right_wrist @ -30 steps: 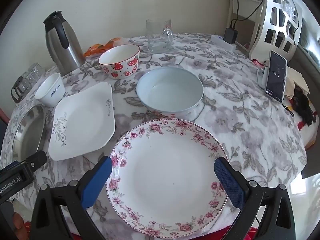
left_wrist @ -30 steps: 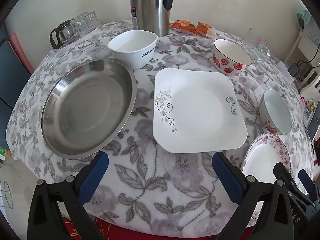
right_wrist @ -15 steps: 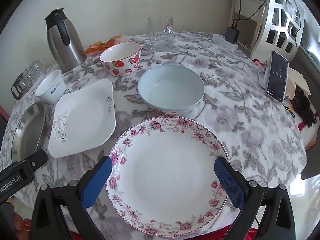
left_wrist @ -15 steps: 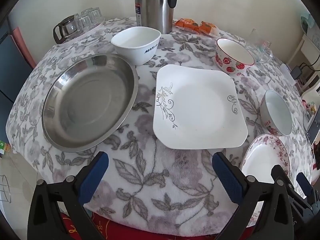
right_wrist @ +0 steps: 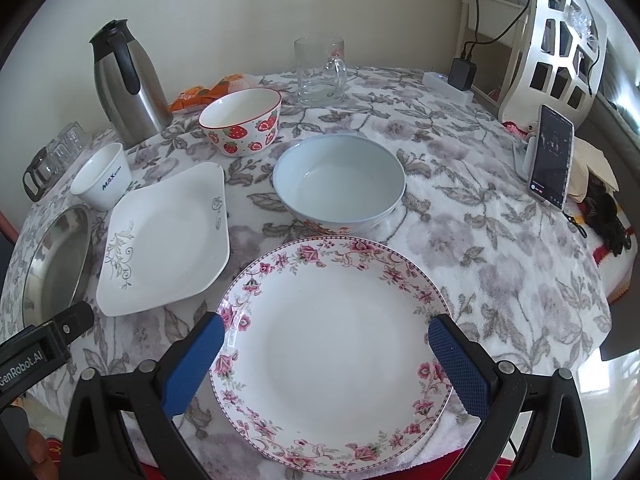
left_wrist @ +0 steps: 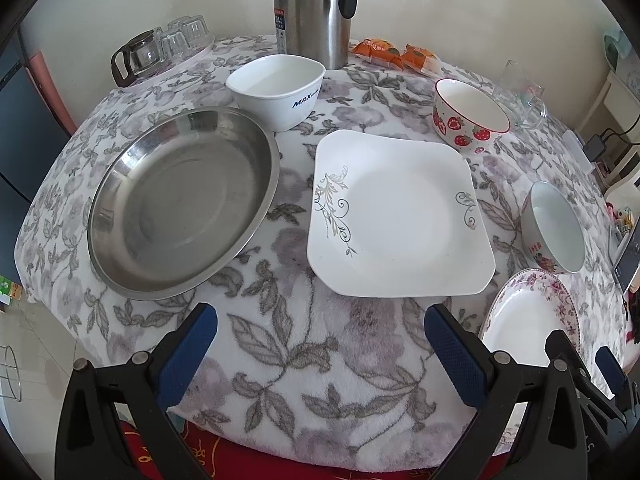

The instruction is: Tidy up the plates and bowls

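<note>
On the flowered tablecloth lie a steel round plate (left_wrist: 180,200), a white square plate (left_wrist: 400,216) (right_wrist: 168,240) and a rose-rimmed round plate (right_wrist: 332,348) (left_wrist: 528,320). Behind them stand a white square bowl (left_wrist: 280,88) (right_wrist: 102,176), a strawberry bowl (left_wrist: 468,116) (right_wrist: 242,120) and a pale blue bowl (right_wrist: 340,184) (left_wrist: 554,228). My left gripper (left_wrist: 320,344) hangs open over the table's near edge, between the steel and square plates. My right gripper (right_wrist: 328,356) is open above the rose plate, its blue pads either side of it, empty.
A steel thermos (left_wrist: 316,8) (right_wrist: 128,80) stands at the back by orange snack packets (left_wrist: 394,54). A glass mug (right_wrist: 320,70), a tray of glasses (left_wrist: 164,52), a propped phone (right_wrist: 550,160) and a power strip (right_wrist: 448,84) sit around the rim.
Both grippers have drawn back and risen slightly, so the dishes sit lower and farther in view. Nothing was grasped or moved on the table.
</note>
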`<action>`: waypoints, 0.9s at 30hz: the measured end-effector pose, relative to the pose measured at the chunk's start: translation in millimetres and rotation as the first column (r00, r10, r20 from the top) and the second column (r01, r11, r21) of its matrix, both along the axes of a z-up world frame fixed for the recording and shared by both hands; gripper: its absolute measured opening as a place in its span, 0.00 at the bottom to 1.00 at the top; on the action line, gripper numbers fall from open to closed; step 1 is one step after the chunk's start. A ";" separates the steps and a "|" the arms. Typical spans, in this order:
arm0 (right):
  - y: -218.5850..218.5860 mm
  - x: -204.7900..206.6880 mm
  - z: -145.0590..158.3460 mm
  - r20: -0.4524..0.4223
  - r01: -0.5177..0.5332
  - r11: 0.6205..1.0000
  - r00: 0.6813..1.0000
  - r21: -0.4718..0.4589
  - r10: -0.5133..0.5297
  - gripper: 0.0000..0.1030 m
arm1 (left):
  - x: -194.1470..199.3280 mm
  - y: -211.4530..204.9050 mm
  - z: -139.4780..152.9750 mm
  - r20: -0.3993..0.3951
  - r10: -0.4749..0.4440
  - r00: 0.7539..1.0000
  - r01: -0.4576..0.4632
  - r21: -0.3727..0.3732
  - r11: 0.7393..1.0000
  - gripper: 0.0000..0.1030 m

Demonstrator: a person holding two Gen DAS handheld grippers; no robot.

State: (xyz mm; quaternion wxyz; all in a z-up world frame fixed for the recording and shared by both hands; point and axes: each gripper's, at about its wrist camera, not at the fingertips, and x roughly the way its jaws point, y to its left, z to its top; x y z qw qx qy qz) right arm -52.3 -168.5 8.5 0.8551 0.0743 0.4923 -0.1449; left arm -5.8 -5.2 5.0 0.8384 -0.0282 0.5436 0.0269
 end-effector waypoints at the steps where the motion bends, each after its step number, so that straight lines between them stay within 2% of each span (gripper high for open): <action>1: 0.1 -0.2 -0.2 0.000 0.001 1.000 1.000 0.000 -0.001 1.00 | -0.3 0.0 0.1 0.001 -0.001 1.000 0.001 0.000 1.000 1.00; 27: -0.1 -0.7 -1.4 -0.001 -0.001 1.000 1.000 -0.003 0.001 1.00 | -1.9 3.9 -3.2 -0.008 0.016 1.000 -0.016 -0.005 1.000 1.00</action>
